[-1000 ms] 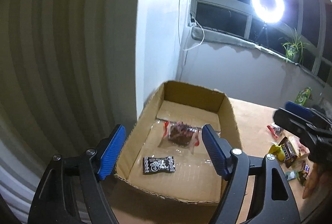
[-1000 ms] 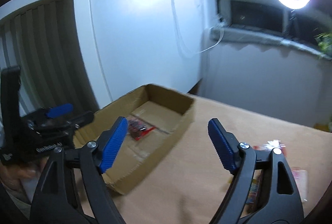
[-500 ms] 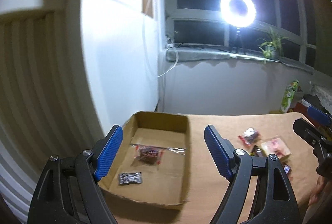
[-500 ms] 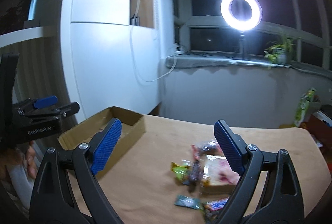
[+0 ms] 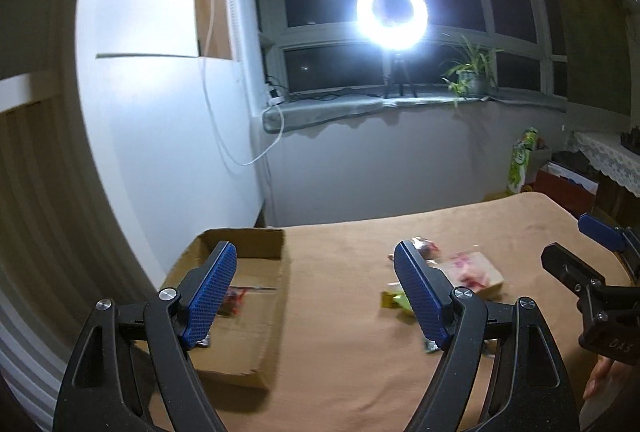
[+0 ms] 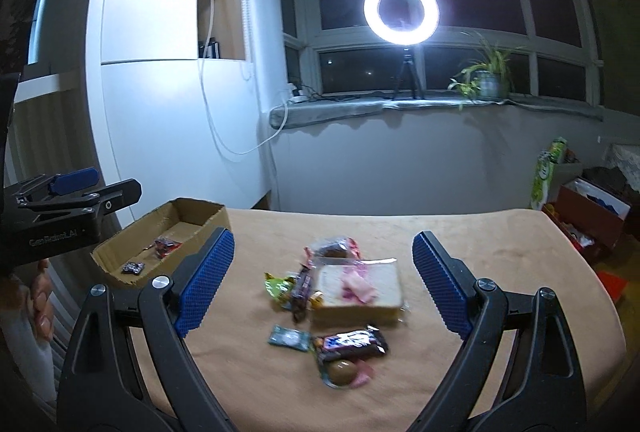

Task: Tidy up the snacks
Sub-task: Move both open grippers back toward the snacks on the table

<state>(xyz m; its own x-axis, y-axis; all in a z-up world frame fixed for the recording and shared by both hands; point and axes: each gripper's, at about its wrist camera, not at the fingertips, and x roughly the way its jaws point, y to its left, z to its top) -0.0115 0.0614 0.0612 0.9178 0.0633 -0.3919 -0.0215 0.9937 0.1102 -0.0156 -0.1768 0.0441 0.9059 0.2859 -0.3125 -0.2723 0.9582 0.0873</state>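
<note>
Tan cloth covers the table [image 6: 460,228], and the cardboard box [image 6: 208,218], which a second ago filled the middle of the left wrist view, now sits at that view's lower left; the right wrist view, which a second ago looked at the box, now centres on the snack pile. The left gripper [image 5: 316,292] has its jaws spread with nothing between them, one blue pad over the box, the other in front of the pile. The right gripper [image 6: 324,284] has just been opening its jaws, and they stand wide and empty, well above the snacks. Inside the box lie a red wrapped snack [image 6: 166,245] and a small dark packet [image 6: 133,267]. Right of the box, well apart from it, the pile holds a packaged sandwich [image 6: 358,290], a dark chocolate bar [image 6: 352,342], a green wrapper [image 6: 278,284] and a teal packet [image 6: 289,337]. Bare cloth lies open between the box's right wall and the pile, and also beyond the pile to the table's far and right edges.
</note>
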